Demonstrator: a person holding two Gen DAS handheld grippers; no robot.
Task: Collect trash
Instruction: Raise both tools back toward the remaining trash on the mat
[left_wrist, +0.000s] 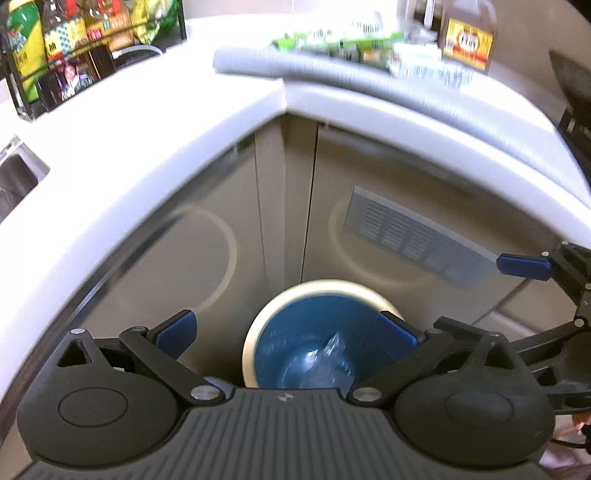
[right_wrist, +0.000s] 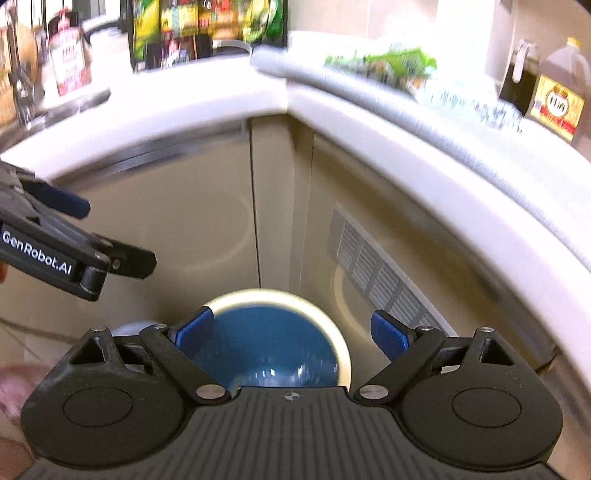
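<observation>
Both hand-held grippers, left (left_wrist: 286, 334) and right (right_wrist: 291, 328), are hanging wide open and empty over the blue bin (left_wrist: 306, 347), clear wrapper (left_wrist: 328, 360) lying inside. Next they'll need the green packets (left_wrist: 332, 44) on the worktop (left_wrist: 147, 110).

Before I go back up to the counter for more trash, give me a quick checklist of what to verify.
1. Left hand-held gripper empty: ok, jaws open, nothing between the pads.
2. Right hand-held gripper empty: ok, jaws wide open, nothing held.
3. Last piece in the bin: ok, a clear wrapper lies inside on the blue liner.
4. Room left in the bin: ok, mostly bare liner shows.
5. More trash on the counter: ok, green wrappers lie on the grey mat.
6. Which wrappers are loose or empty: cannot tell, too blurred.
</observation>
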